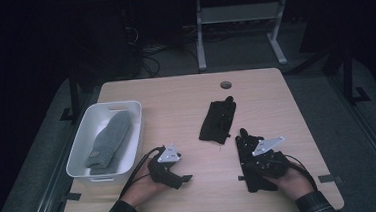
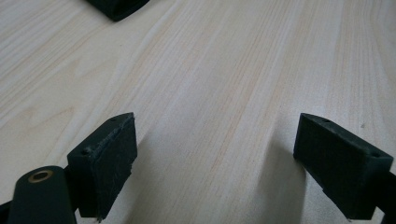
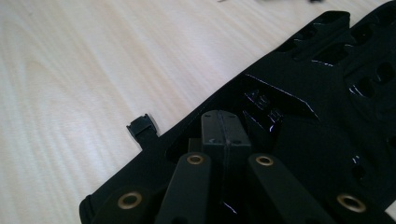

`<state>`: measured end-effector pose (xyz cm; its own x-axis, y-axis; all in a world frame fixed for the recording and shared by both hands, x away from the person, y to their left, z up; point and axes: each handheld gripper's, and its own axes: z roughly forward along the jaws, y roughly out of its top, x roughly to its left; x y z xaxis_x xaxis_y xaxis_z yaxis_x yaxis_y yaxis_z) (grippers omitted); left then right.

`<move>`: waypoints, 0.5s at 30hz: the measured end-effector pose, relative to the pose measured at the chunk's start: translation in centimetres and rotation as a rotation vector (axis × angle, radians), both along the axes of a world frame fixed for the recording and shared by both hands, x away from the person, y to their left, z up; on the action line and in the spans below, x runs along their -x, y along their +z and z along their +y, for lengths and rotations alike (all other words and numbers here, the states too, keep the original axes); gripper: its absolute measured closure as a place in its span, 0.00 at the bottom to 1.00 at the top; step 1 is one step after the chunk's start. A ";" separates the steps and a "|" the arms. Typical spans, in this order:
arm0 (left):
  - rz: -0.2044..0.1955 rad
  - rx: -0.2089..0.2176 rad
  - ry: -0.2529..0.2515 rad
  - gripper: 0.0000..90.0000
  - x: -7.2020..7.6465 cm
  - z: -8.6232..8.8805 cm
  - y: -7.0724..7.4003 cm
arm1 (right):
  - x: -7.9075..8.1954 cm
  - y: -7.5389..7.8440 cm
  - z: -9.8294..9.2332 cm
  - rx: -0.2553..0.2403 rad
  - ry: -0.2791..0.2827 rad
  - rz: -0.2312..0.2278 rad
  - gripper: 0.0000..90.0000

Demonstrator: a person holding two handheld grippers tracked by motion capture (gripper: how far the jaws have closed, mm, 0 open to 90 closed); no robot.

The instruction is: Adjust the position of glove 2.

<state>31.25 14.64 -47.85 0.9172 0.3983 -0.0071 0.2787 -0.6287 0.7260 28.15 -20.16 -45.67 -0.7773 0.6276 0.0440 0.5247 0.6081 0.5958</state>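
Observation:
Two black gloves lie on the wooden table (image 1: pixel 185 96). One glove (image 1: pixel 218 120) rests flat near the middle. The other glove (image 1: pixel 243 142) lies at the front right, partly under my right gripper (image 1: pixel 253 154). In the right gripper view that glove (image 3: pixel 317 116) is glossy and perforated, and a small tab (image 3: pixel 142 127) sticks out of its edge. My right gripper (image 3: pixel 223 128) has its pads pressed together just over the glove; I cannot tell if fabric is pinched. My left gripper (image 1: pixel 180 169) sits on bare wood at the front left, and its jaws (image 2: pixel 215 163) stand wide apart with nothing between them.
A white bin (image 1: pixel 126 106) at the table's left holds a grey mitten (image 1: pixel 109 140). A round cable hole (image 1: pixel 226 85) sits near the far edge. Beyond the table stand a desk frame and cables on the floor. A dark edge (image 2: pixel 116 7) pokes in at the left gripper view's top.

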 end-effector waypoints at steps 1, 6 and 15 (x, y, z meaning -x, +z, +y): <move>0.000 -0.001 0.000 0.14 0.0 0.0 0.0 | 0.1 0.0 0.2 -0.002 0.008 0.000 1.00; 0.001 0.004 0.004 0.14 0.0 0.0 0.0 | 0.7 0.0 0.9 -0.016 0.037 0.011 1.00; 0.008 0.010 0.012 0.14 0.1 -0.1 0.0 | 2.1 0.1 2.8 -0.019 0.118 0.027 1.00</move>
